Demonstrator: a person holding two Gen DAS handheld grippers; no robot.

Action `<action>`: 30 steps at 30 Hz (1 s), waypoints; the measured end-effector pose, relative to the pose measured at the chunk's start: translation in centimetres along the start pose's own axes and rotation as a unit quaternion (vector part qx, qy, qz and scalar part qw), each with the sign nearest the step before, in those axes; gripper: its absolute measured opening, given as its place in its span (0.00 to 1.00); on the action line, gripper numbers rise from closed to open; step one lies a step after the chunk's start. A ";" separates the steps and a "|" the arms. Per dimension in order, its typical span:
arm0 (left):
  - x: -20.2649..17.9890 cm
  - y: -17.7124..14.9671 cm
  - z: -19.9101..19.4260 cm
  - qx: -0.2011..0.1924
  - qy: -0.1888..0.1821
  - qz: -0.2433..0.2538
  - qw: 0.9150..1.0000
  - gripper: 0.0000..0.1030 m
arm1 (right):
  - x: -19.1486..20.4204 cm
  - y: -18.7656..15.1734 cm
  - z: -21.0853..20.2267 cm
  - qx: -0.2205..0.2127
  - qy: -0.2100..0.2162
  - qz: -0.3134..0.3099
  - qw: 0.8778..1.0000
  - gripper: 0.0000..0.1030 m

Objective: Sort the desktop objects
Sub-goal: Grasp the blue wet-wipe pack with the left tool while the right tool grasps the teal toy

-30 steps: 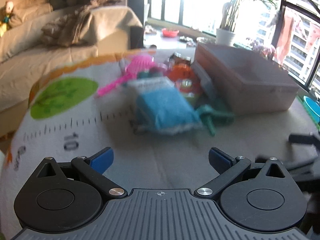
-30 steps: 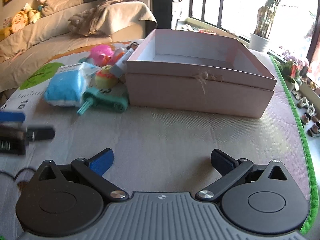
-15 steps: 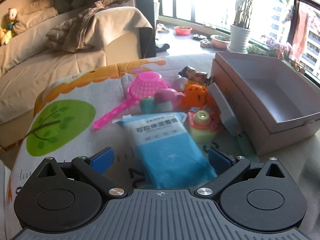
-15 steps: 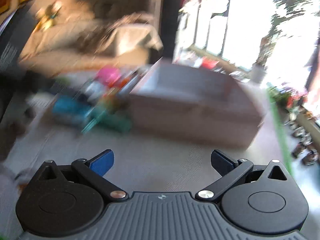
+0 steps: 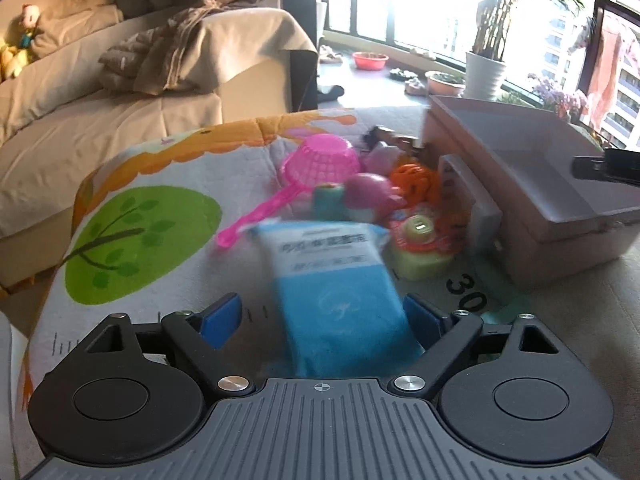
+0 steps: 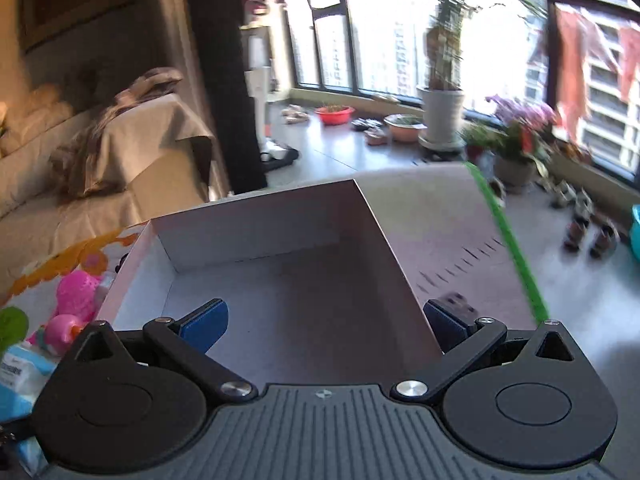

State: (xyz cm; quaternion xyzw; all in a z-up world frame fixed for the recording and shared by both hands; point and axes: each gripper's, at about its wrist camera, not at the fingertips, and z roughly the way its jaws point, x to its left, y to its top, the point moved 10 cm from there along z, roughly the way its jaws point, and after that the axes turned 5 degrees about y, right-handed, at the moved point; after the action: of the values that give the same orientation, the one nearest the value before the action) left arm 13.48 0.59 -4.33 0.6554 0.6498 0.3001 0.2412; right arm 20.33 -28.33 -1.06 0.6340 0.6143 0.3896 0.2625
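A blue packet with white print [image 5: 336, 280] lies on the printed mat, its near end between the fingers of my left gripper [image 5: 320, 318]. The jaws are closing; the right pad is at the packet's side and a gap shows at the left pad. Behind the packet sit a pink strainer [image 5: 320, 160], a pink toy [image 5: 370, 194], an orange ball [image 5: 414, 178] and a yellow-green toy [image 5: 420, 248]. The pink box [image 5: 560, 216] stands at the right. My right gripper [image 6: 324, 322] hangs open over the box's [image 6: 260, 232] bare inside, holding nothing.
A covered sofa [image 5: 120, 100] with a heaped blanket lies beyond the mat's far left edge. The mat's green border [image 6: 508, 240] marks the right edge, with floor, plant pots [image 6: 440, 116] and small items beyond. A grey slab [image 5: 472, 200] leans against the box.
My left gripper moved forward until the blue packet came between its fingers, and its jaws narrowed. My right gripper swung up and forward from the bare mat to above the box.
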 end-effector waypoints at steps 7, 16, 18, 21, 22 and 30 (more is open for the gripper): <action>1.8 -0.3 -0.4 0.001 0.004 -0.009 1.000 0.57 | 5.7 -1.2 -5.5 -0.048 0.051 -0.074 0.995 1.00; 3.6 -2.4 -2.8 0.006 0.007 -0.004 1.000 0.57 | 15.5 -9.2 -3.3 0.075 0.169 -0.105 0.977 0.70; 4.0 -2.7 -3.0 0.010 0.008 -0.008 1.000 0.58 | 15.7 -9.6 -1.2 0.103 0.168 -0.084 0.977 0.54; 4.3 -3.0 -3.3 0.011 0.009 -0.010 1.000 0.60 | 15.8 -10.1 -1.4 0.112 0.162 -0.107 0.974 0.38; 4.3 -3.0 -3.3 0.011 0.009 -0.009 1.000 0.61 | 15.9 -10.3 -1.8 0.115 0.165 -0.116 0.973 0.36; 3.3 -2.1 -1.8 0.005 0.012 -0.002 1.000 0.68 | 11.3 -12.8 -7.0 0.117 0.120 -0.173 0.970 0.32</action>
State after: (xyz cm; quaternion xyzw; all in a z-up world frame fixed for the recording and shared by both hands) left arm 10.58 3.82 -4.28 0.6519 0.6552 0.3043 0.2305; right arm 6.57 -16.84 -5.55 0.4930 0.7832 0.3363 0.1743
